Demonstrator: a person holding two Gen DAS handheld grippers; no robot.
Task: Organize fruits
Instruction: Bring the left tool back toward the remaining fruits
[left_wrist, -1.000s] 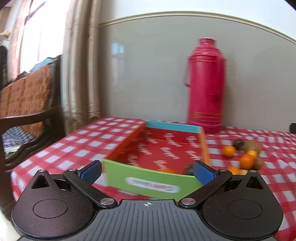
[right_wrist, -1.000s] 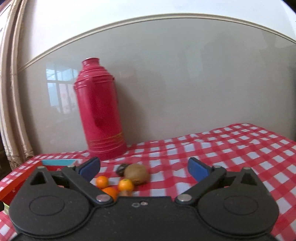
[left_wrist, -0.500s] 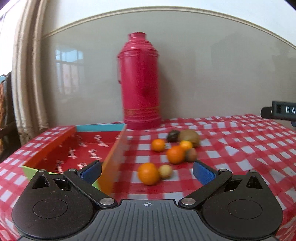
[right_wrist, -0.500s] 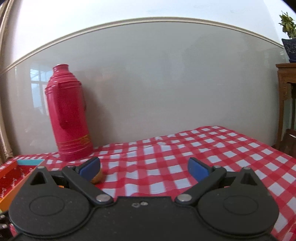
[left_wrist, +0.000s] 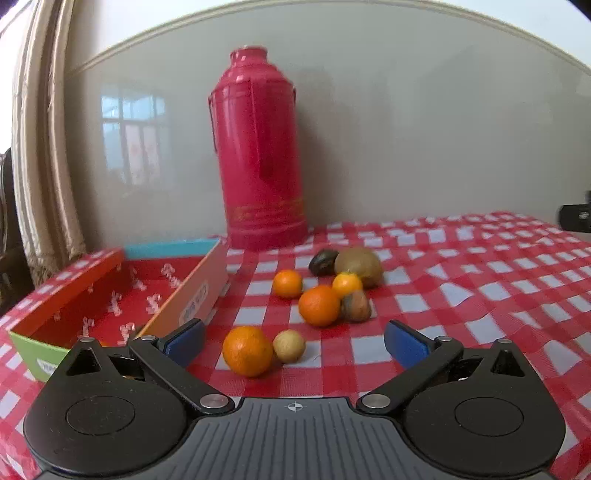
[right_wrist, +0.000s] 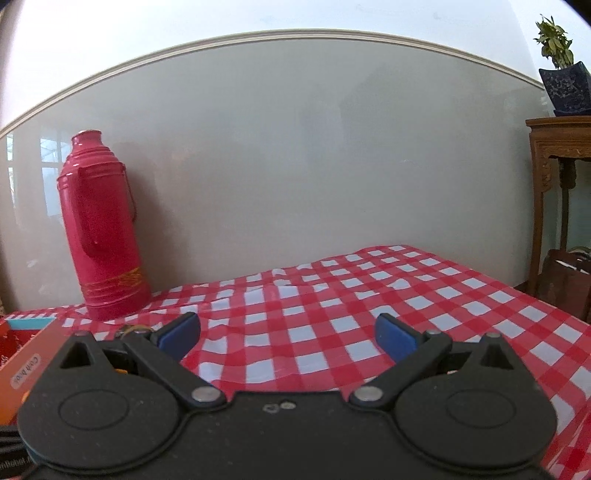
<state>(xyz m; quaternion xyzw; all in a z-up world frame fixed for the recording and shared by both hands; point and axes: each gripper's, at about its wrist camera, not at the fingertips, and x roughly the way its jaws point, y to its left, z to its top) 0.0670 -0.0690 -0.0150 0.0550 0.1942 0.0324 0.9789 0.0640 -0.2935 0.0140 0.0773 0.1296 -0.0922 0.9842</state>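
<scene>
Box (left_wrist: 110, 291) long axis runs toward wall; fruits (left_wrist: 319, 304) beside it; left gripper (left_wrist: 293, 341), right gripper (right_wrist: 288, 334) spread, empty.

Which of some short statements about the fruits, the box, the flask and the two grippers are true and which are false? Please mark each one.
1. The left gripper holds an orange. False: it is open and empty.
2. The red flask stands upright. True.
3. The nearest orange lies inside the box. False: it lies on the tablecloth, beside the box.
4. The right gripper is open. True.
</scene>
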